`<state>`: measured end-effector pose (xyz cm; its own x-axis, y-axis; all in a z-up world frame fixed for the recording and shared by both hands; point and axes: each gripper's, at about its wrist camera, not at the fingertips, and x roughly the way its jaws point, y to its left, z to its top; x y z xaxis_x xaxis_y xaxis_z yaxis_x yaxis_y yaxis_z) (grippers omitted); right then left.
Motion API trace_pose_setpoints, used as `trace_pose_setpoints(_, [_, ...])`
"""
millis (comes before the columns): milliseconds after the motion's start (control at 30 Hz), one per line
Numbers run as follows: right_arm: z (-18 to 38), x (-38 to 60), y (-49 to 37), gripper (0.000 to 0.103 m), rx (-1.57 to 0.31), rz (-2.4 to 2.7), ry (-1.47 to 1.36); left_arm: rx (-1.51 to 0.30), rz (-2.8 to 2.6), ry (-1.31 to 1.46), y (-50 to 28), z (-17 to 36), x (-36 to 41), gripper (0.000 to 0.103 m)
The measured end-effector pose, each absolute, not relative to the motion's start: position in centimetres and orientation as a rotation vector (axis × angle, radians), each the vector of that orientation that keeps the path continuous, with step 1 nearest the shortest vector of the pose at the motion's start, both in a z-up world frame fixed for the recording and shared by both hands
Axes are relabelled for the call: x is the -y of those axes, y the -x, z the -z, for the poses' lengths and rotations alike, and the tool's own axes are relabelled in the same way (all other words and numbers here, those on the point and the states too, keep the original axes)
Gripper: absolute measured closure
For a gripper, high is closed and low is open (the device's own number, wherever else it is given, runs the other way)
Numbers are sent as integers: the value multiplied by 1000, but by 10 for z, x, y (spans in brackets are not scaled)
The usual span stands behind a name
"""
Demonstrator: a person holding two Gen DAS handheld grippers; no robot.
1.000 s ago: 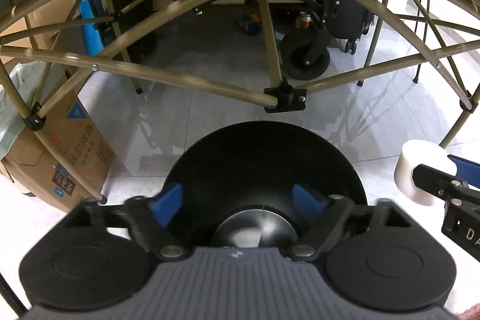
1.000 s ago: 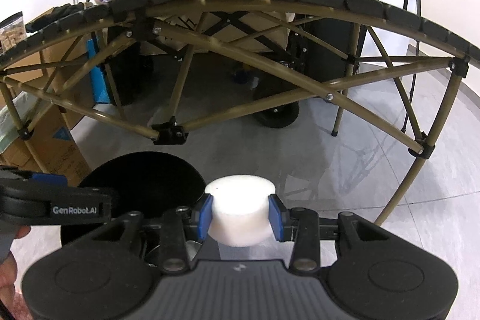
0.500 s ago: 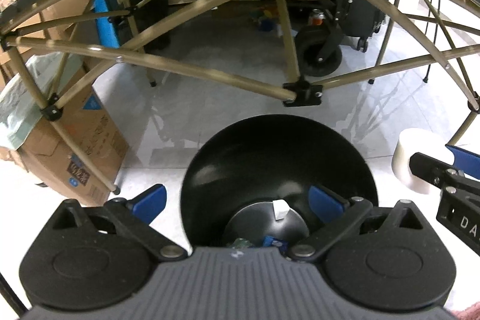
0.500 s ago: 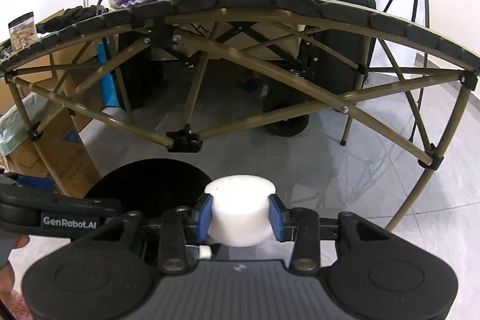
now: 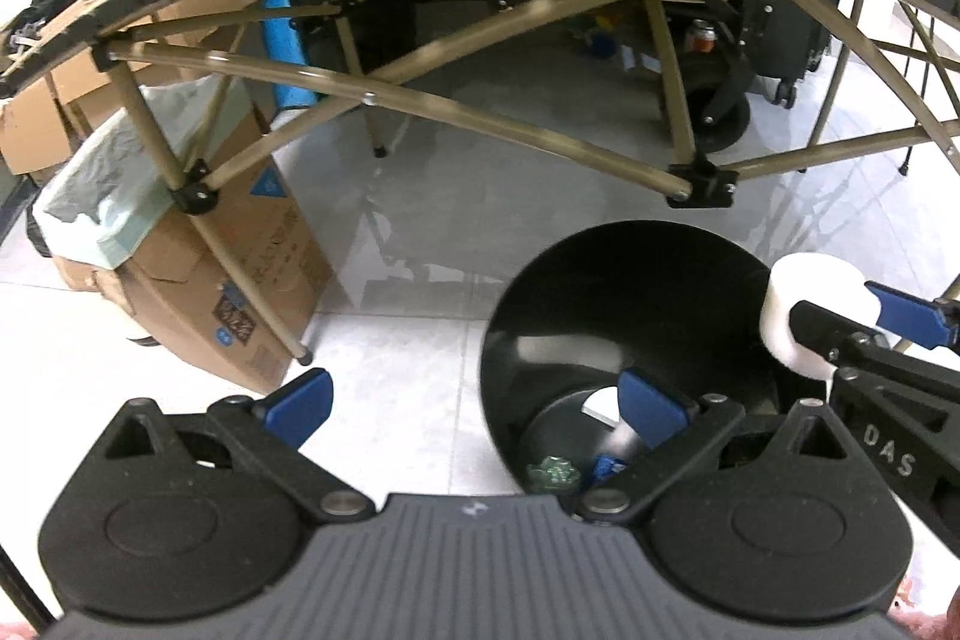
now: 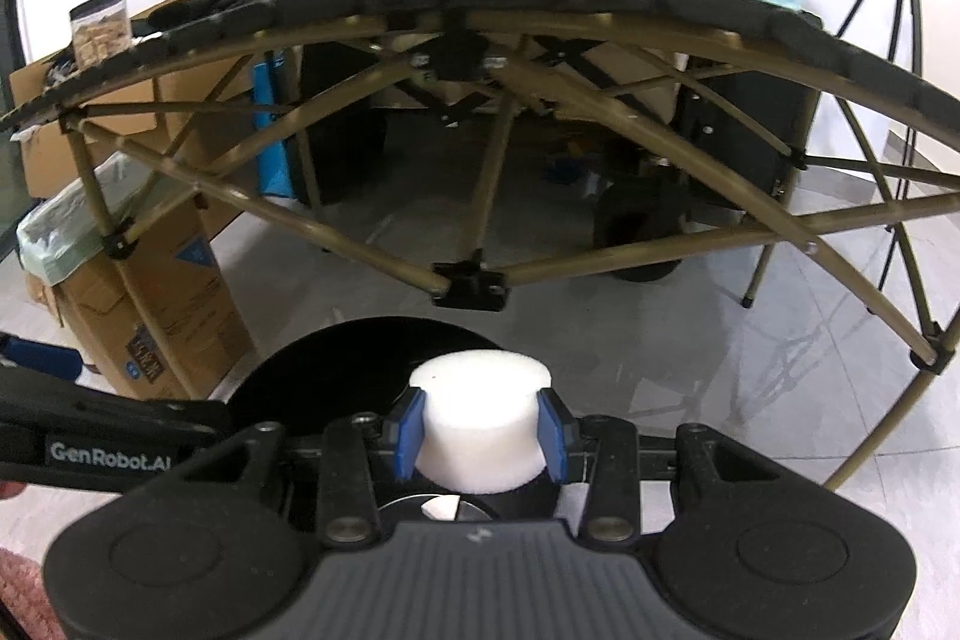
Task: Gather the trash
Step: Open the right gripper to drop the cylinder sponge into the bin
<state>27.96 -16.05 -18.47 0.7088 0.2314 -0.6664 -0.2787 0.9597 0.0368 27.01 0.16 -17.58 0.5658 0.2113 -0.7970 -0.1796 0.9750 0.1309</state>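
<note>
My right gripper (image 6: 480,433) is clamped on a white foam puck (image 6: 478,421), blue pads pressed to both its sides, and I hold it above the black bin (image 6: 360,358). My left gripper (image 5: 474,403) is spread wide with nothing between its fingers, its right finger over the bin's (image 5: 630,292) mouth. Scraps (image 5: 552,472) lie on the bin floor. A folding table (image 6: 540,10) stands behind, a cardboard box (image 5: 198,268) at its left.

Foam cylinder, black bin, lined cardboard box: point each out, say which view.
Foam cylinder (image 6: 478,421): right wrist view, on its front wall between the blue pads.
Black bin (image 5: 606,304): left wrist view, on the bare inner wall.
Cardboard box (image 5: 198,280): left wrist view, on its side panel below the green liner.
</note>
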Motion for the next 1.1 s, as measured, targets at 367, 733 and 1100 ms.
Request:
trace_pose_setpoints(367, [196,143,-290,63,-775,-310,66,-967,-289,-32,-266,173,-15,0])
trace_pose_setpoints(733, [204,145,-295,10,-833,-274,66,-990,-327,-24,-267,176,-19,0])
trace_pose_setpoints(1100, [208,147,-297,0,-853,-250,75,-993,-330,-27,-268,177,-19,0])
